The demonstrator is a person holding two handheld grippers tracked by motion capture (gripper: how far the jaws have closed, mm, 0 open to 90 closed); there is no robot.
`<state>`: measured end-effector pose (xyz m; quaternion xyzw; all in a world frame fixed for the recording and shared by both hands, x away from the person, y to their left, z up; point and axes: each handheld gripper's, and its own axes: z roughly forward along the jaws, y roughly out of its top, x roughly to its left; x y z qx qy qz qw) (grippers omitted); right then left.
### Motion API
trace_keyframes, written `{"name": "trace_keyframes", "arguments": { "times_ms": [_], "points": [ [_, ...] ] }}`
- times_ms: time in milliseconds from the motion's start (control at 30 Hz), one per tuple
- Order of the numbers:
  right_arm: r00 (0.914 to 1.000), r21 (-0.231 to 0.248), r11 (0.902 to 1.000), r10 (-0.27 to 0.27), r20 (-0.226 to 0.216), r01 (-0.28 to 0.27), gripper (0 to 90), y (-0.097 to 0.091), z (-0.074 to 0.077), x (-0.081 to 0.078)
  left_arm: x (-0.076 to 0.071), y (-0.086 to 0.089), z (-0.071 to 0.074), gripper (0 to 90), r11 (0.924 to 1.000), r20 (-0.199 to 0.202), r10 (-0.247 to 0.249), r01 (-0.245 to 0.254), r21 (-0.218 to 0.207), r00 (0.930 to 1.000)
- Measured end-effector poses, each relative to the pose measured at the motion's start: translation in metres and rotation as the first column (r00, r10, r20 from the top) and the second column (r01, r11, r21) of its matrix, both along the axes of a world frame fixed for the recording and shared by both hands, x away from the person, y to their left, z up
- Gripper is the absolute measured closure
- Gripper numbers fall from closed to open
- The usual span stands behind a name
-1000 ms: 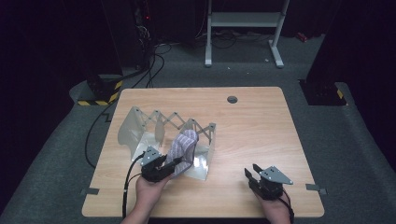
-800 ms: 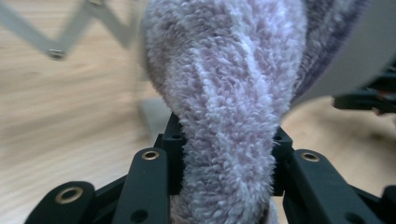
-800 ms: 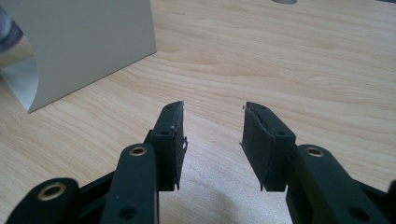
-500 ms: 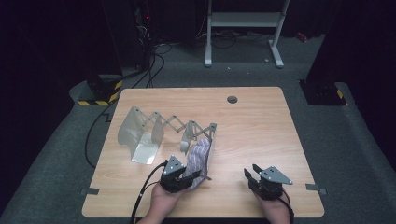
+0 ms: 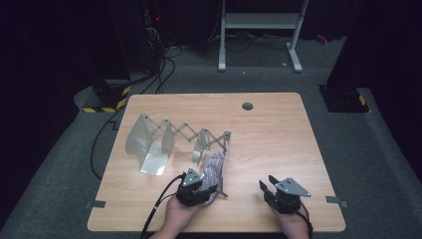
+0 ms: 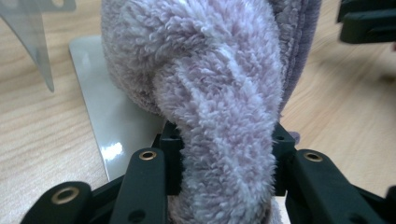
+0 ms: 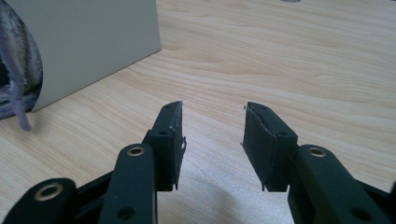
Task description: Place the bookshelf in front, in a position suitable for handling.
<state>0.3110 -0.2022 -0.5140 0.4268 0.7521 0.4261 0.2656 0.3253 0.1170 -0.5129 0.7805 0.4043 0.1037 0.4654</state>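
Observation:
A fluffy lilac cloth (image 5: 215, 164) lies rolled up against the right end of a folding metal rack (image 5: 174, 132) on the wooden table (image 5: 278, 139). My left gripper (image 5: 211, 189) is shut on the cloth's near end. In the left gripper view the cloth (image 6: 210, 70) bulges between the two pads (image 6: 170, 154) and rests on a shiny flat plate (image 6: 112, 126). My right gripper (image 5: 266, 184) sits near the front edge, to the right of the cloth, open and holding nothing. Ahead of the right gripper (image 7: 212, 109) is bare wood, with a grey plate (image 7: 93, 42) and a bit of cloth (image 7: 18, 70) at the far left.
The rack's scissor links join several upright plates, and one plate (image 5: 154, 162) lies flat at its left. A round cable hole (image 5: 247, 106) sits at the table's far edge. Cables (image 5: 164, 59), a white stand (image 5: 259, 22) and a yellow-black striped base (image 5: 107, 99) are on the floor beyond.
My left gripper has carried the cloth to the right and toward the front edge, from the rack's middle to its right end. The right gripper has stayed still.

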Motion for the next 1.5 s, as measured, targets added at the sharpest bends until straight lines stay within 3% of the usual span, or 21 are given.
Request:
{"name": "trace_keyframes", "arguments": {
  "times_ms": [267,433,533,633,867,967,1100,1200,1400,1500],
  "points": [
    [1.0,0.0,1.0,0.001,0.0,-0.001,56.3,-0.001,0.0,0.0,-0.012,0.011,0.038,61.3,0.9938,0.089,-0.001,0.011,-0.11,0.996],
    [1.0,0.0,1.0,0.002,0.0,-0.002,56.0,0.0,0.0,0.0,-0.022,0.013,0.06,61.3,0.9883,0.153,-0.009,0.032,-0.149,0.9882],
    [1.0,0.0,1.0,0.002,-0.001,-0.002,56.0,-0.001,-0.001,0.0,-0.025,0.011,0.066,61.3,0.9857,0.173,-0.014,0.042,-0.163,0.9849],
    [1.0,-0.002,1.0,0.004,-0.001,-0.004,55.9,0.0,-0.001,0.0,-0.024,0.008,0.062,61.3,0.9881,0.17,-0.018,0.044,-0.148,0.9853],
    [1.0,-0.001,1.0,0.004,-0.001,-0.004,55.9,-0.001,0.0,0.0,-0.017,0.0,0.038,61.4,0.9951,0.113,-0.027,0.038,-0.091,0.9932],
    [1.0,-0.003,1.0,0.005,0.0,-0.005,55.9,0.0,0.0,0.0,-0.012,-0.005,0.021,61.6,0.9981,0.067,-0.032,0.035,-0.051,0.9972],
    [1.0,-0.004,1.0,0.008,0.0,-0.008,55.9,0.0,0.0,0.0,-0.006,-0.013,0.001,61.8,0.998,0.002,-0.051,0.051,0.037,0.9987],
    [1.0,-0.006,0.9999,0.009,0.0,-0.009,55.9,0.0,-0.001,0.0,-0.004,-0.019,-0.008,61.8,0.9952,-0.01,-0.048,0.049,0.085,0.9988],
    [1.0,-0.006,0.9999,0.008,0.0,-0.008,55.9,0.0,-0.001,0.0,-0.005,-0.02,-0.008,61.8,0.9963,-0.004,-0.043,0.044,0.074,0.999],
    [1.0,-0.009,0.9999,0.009,0.0,-0.009,55.9,0.0,-0.001,0.0,-0.007,-0.018,-0.001,61.8,0.9983,0.004,-0.045,0.045,0.038,0.999]
  ]
}}
